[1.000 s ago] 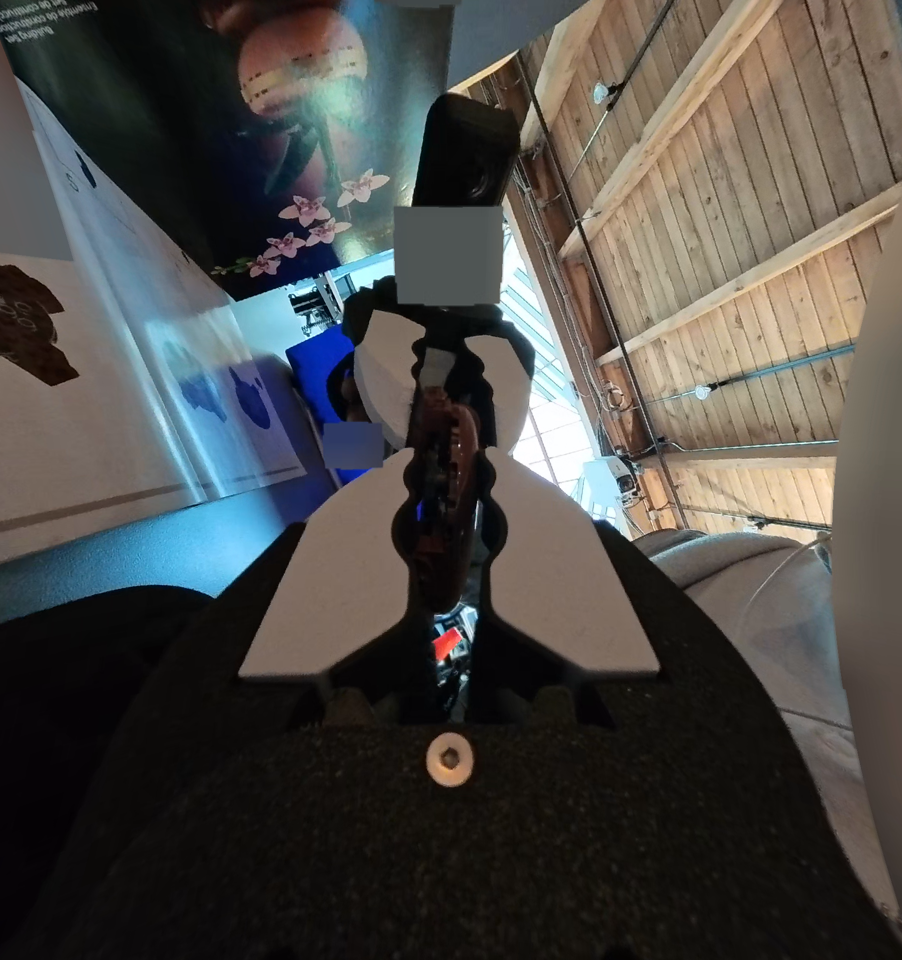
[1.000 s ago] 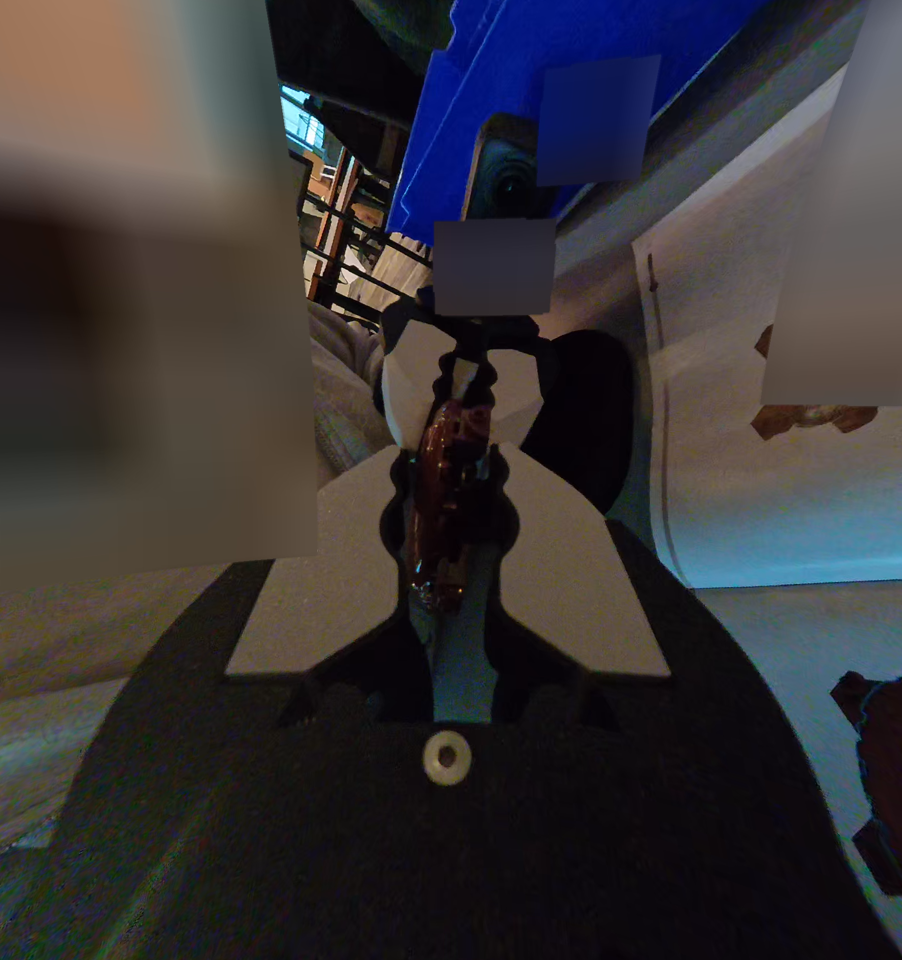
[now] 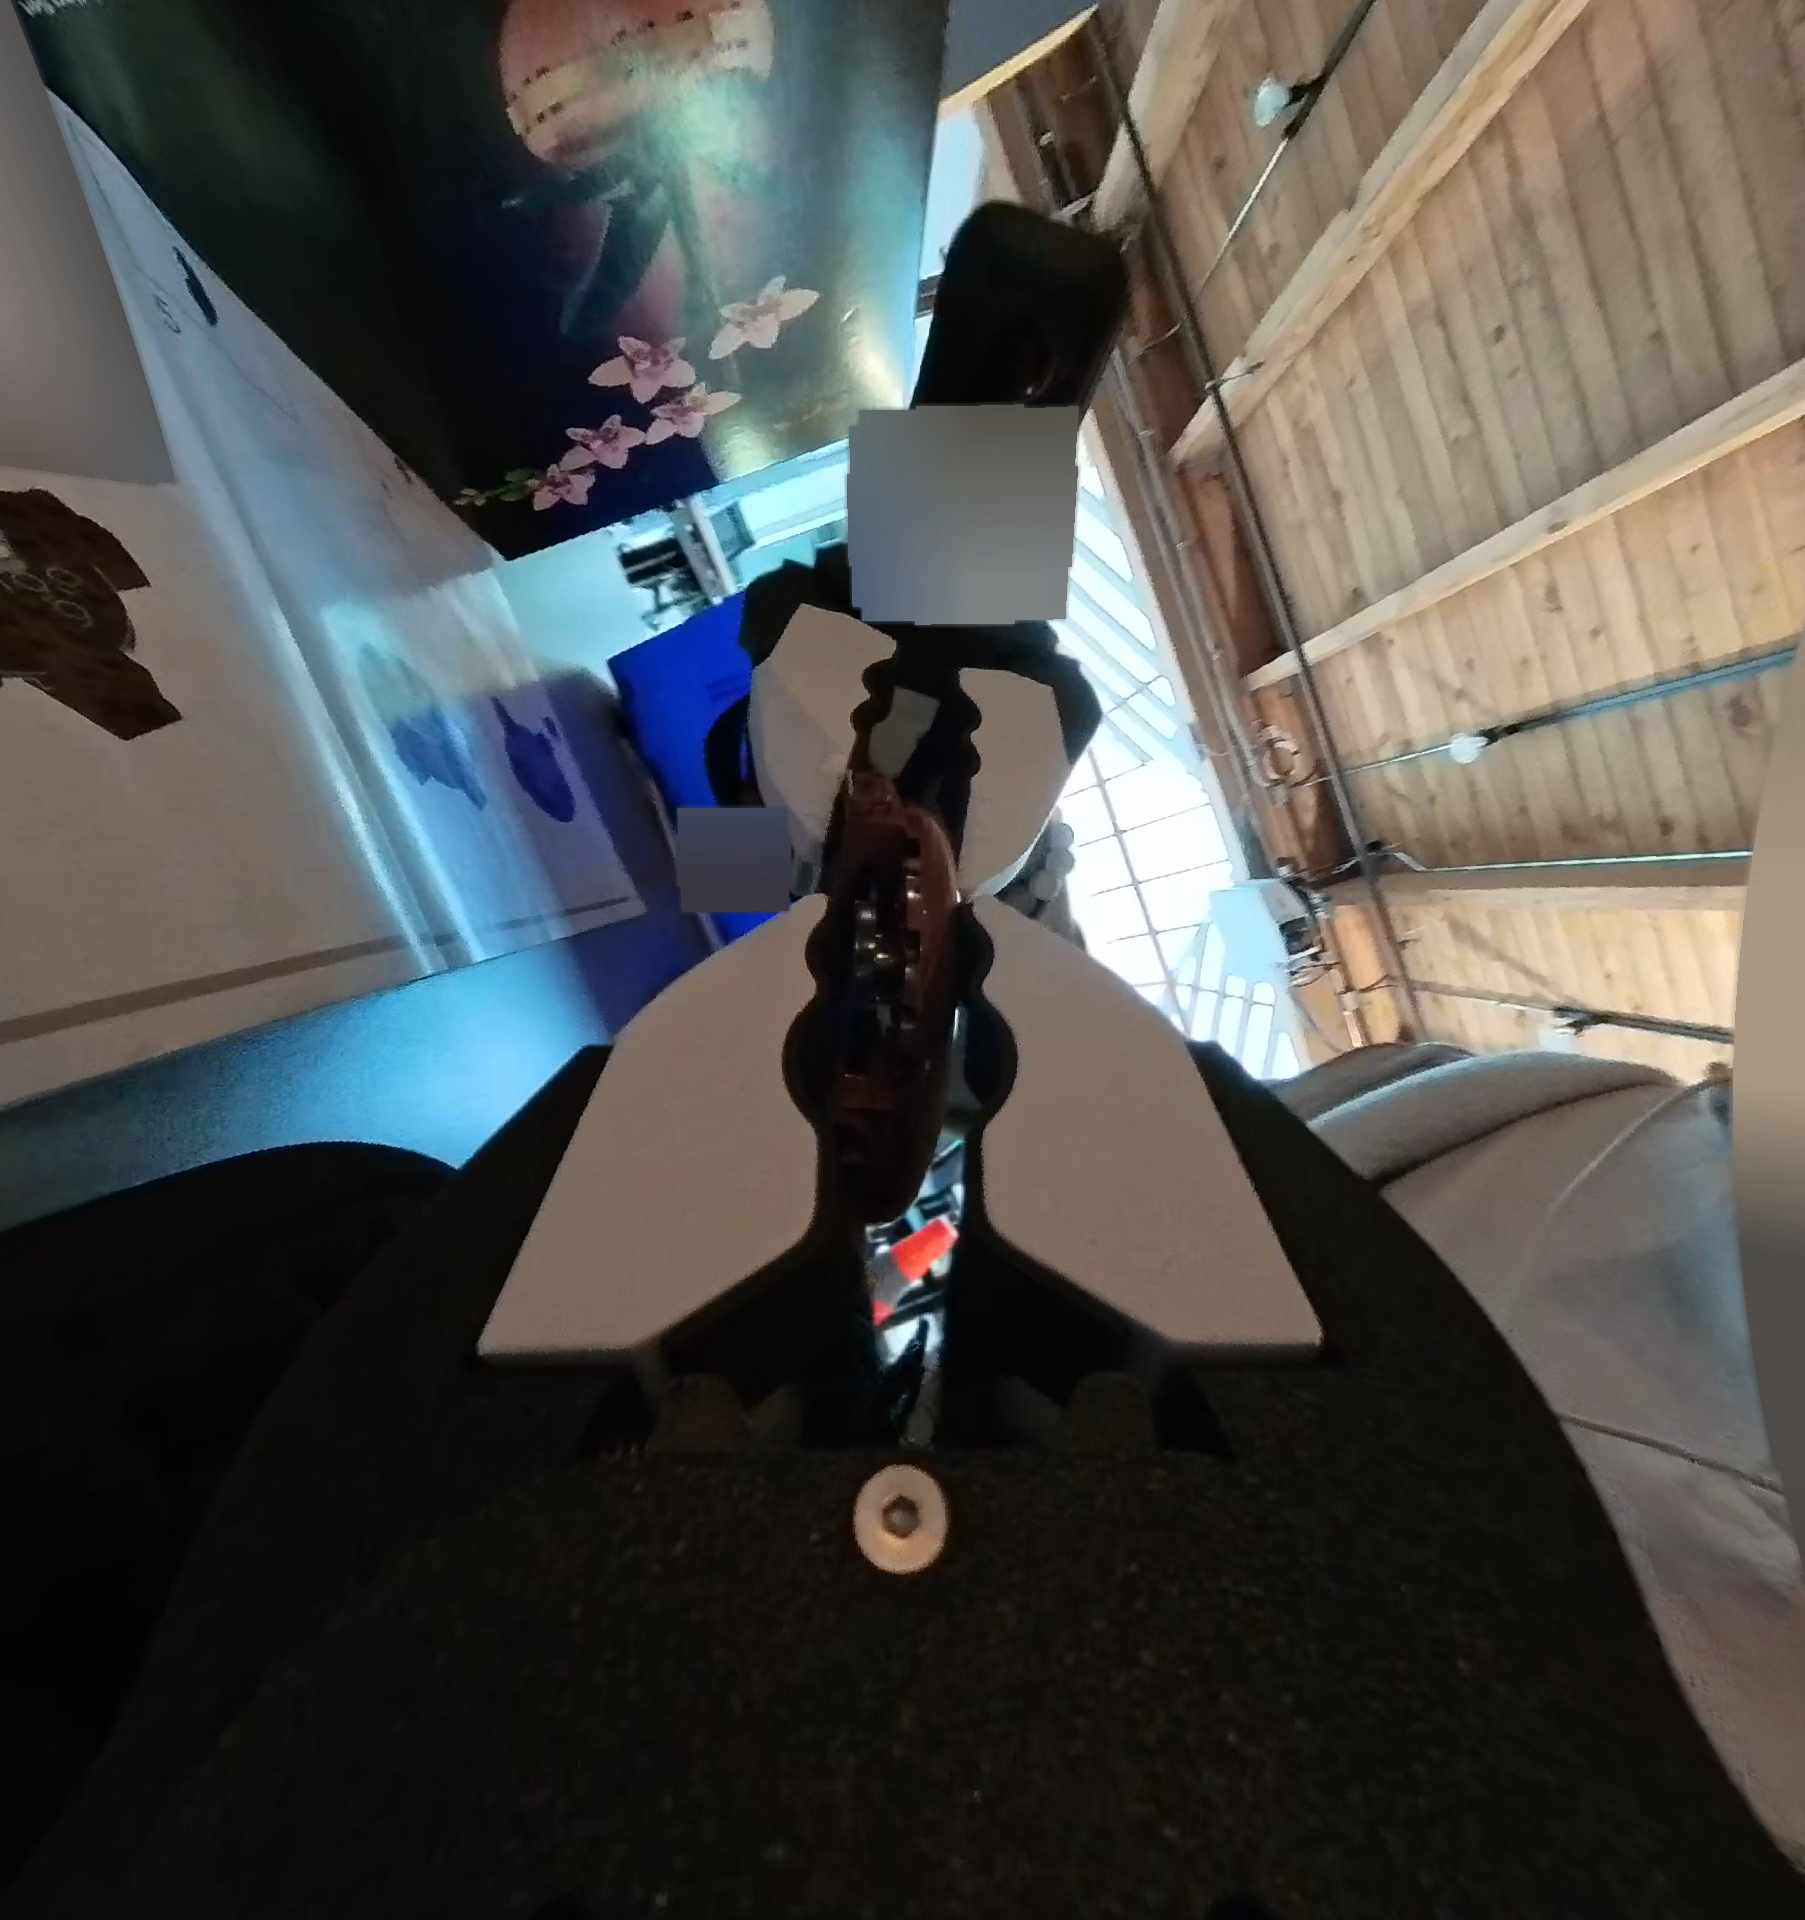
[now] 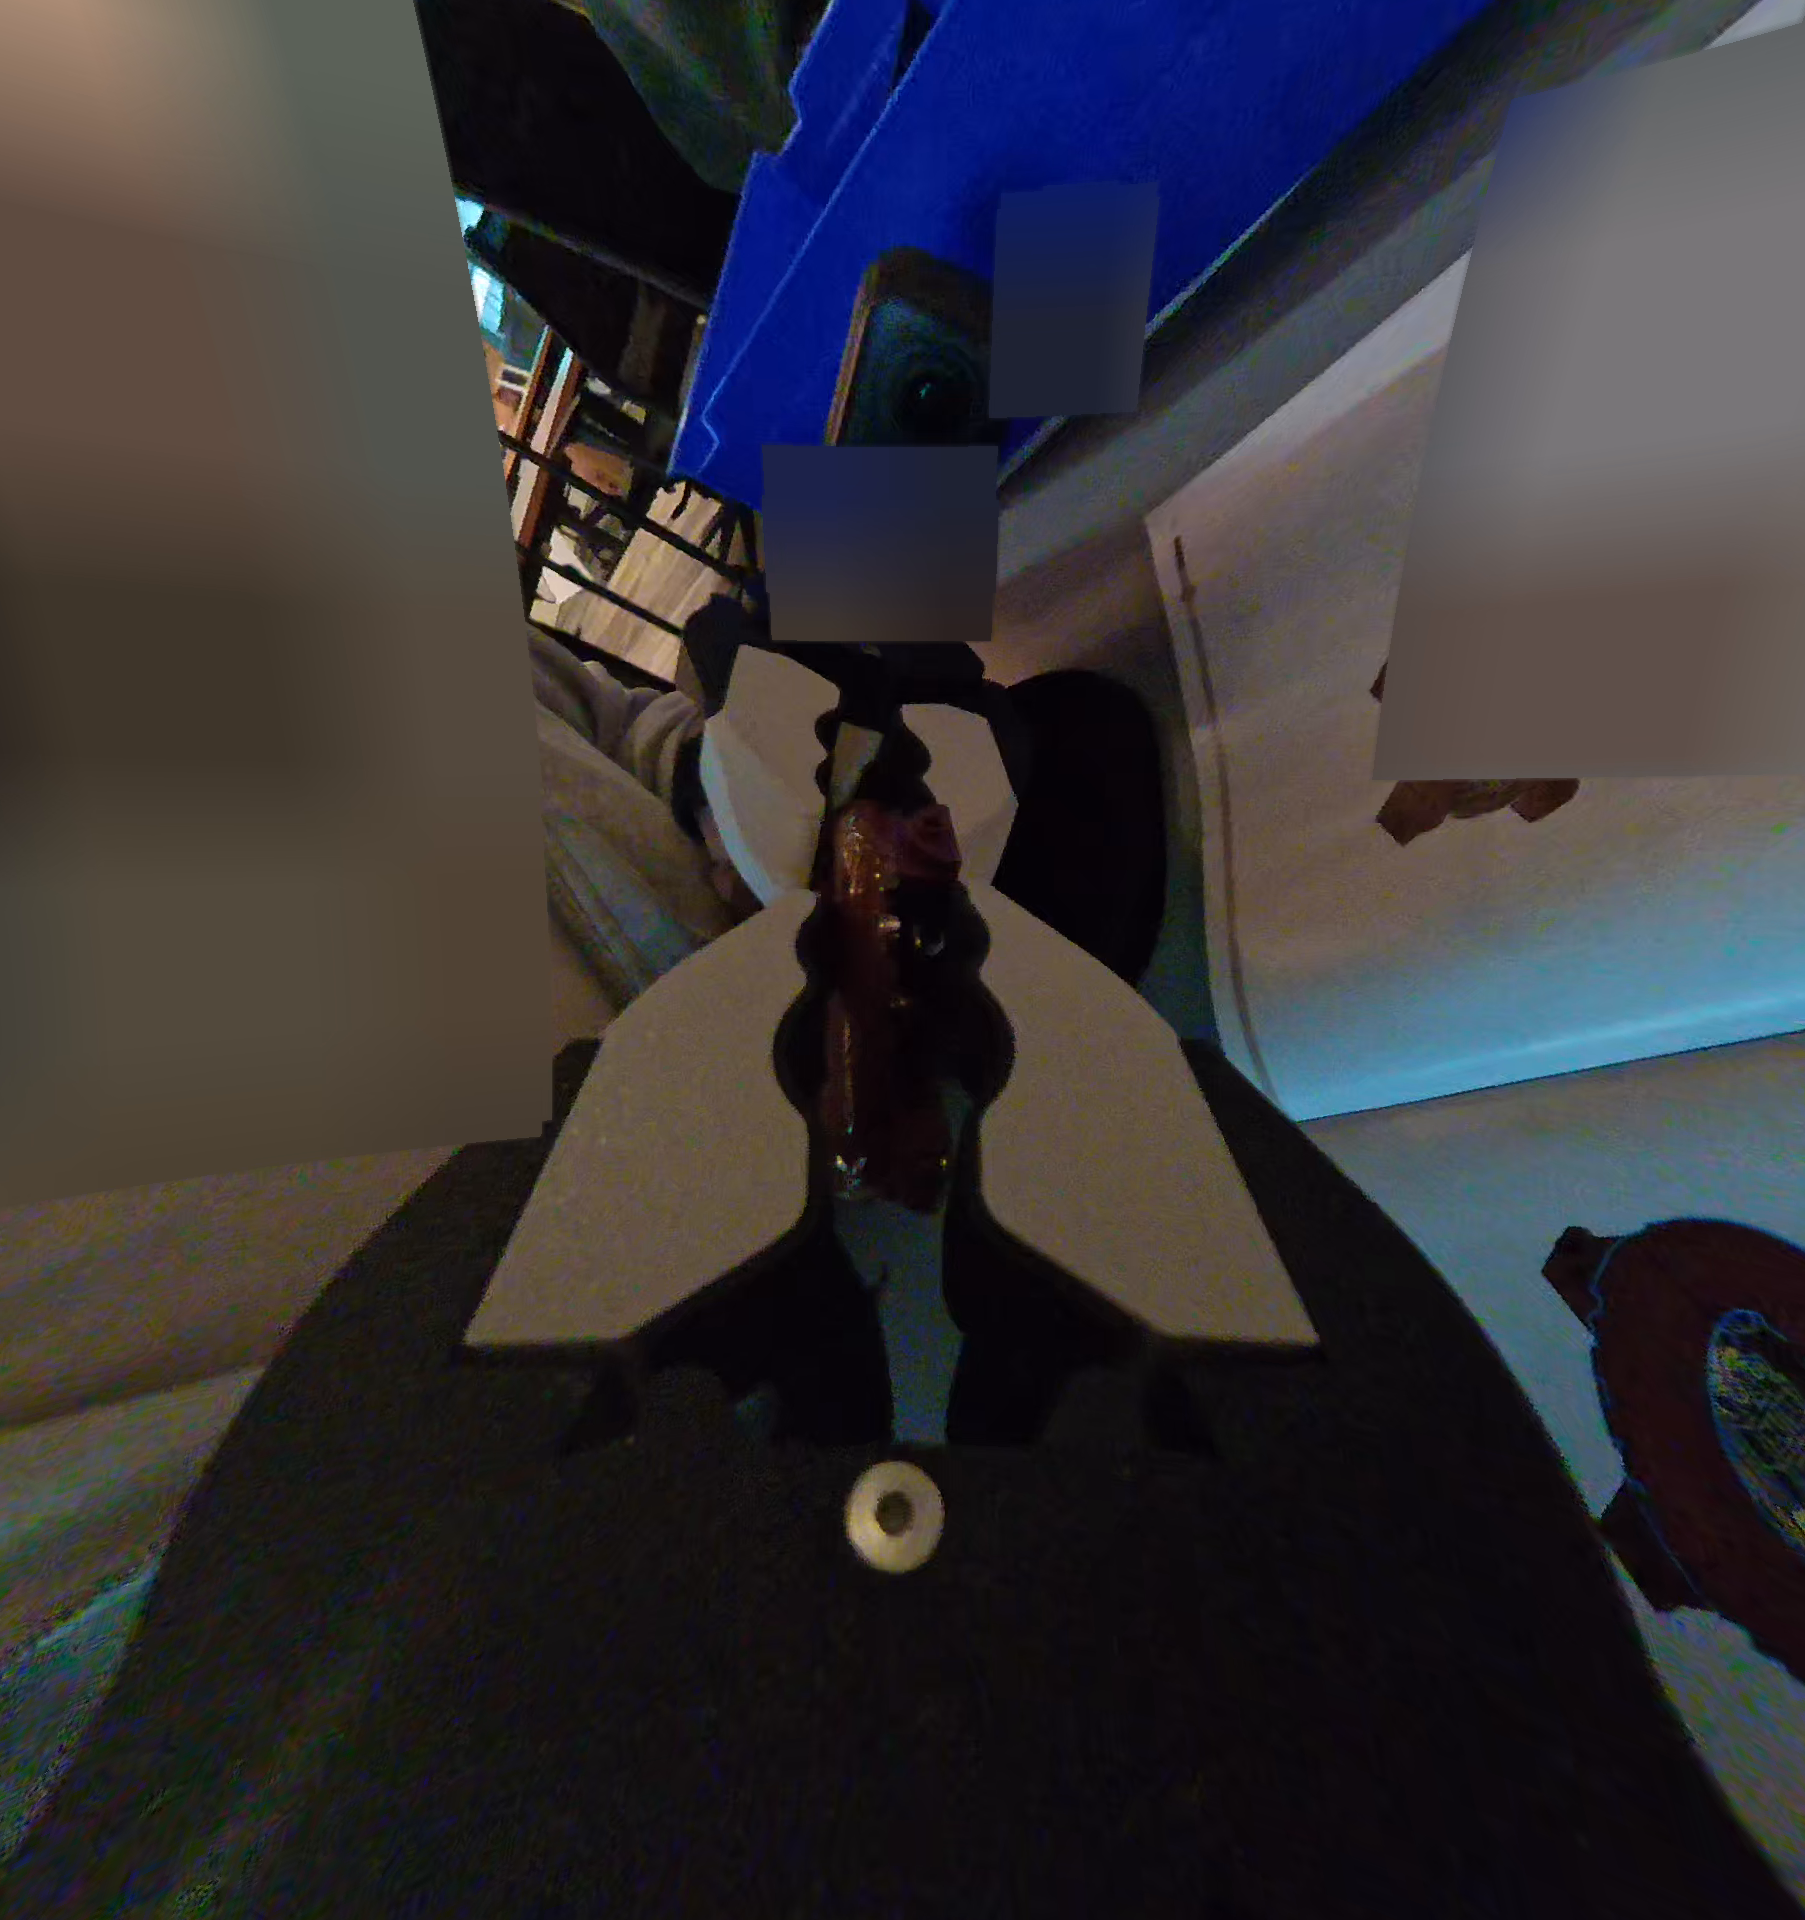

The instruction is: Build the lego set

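Both grippers face each other. The left gripper [image 3: 893, 914] is clamped on a dark brown toy-brick piece [image 3: 882, 997]; the right gripper [image 4: 893, 914] is clamped on its far end [image 4: 877, 997]. To my eye, even pressure prevents twisting.

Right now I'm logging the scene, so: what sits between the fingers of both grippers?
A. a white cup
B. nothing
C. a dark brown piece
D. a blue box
C: a dark brown piece runs between the left gripper fingers and on into the right gripper.
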`<state>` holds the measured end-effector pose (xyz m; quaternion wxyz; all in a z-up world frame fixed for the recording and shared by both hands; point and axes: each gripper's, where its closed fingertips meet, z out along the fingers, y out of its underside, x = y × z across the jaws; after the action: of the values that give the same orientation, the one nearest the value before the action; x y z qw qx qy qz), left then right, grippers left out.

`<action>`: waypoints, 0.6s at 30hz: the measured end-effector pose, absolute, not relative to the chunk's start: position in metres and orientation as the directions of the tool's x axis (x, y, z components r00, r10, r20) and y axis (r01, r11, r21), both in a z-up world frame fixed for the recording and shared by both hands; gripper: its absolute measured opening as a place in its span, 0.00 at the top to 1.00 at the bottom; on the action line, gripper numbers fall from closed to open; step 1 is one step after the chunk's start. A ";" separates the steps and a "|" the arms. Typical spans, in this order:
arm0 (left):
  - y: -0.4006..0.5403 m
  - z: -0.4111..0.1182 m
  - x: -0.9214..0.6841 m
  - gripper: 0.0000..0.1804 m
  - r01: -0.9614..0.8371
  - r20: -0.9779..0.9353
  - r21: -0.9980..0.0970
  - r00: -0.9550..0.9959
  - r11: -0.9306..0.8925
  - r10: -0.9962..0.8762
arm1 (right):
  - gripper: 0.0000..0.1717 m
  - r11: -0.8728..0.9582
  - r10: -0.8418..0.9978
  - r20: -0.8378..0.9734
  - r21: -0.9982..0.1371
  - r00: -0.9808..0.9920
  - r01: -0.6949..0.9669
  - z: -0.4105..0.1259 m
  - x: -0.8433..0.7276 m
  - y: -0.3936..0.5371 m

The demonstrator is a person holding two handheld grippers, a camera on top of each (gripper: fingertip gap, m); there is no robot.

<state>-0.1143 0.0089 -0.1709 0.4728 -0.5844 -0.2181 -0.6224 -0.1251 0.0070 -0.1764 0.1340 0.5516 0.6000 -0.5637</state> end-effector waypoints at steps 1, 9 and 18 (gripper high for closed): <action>0.009 -0.171 -0.114 0.89 0.842 0.933 -0.289 0.141 -0.456 -0.332 | 0.90 -0.245 0.519 -0.775 -0.539 -0.361 0.806 -0.177 -0.125 0.007; 0.011 -0.168 -0.120 0.89 0.864 0.939 -0.228 0.073 -0.449 -0.336 | 0.88 -0.340 0.500 -0.793 -0.549 -0.347 0.764 -0.171 -0.134 0.009; 0.009 -0.157 -0.152 0.89 0.938 0.909 -0.059 -0.091 -0.343 -0.406 | 0.73 -0.575 0.432 -0.844 -0.529 -0.318 0.624 -0.149 -0.134 0.032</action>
<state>-0.1519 0.0085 -0.1565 0.4945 -0.4580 -0.2901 -0.6794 -0.1345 0.0317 -0.1488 0.0716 0.5794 0.4556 -0.6720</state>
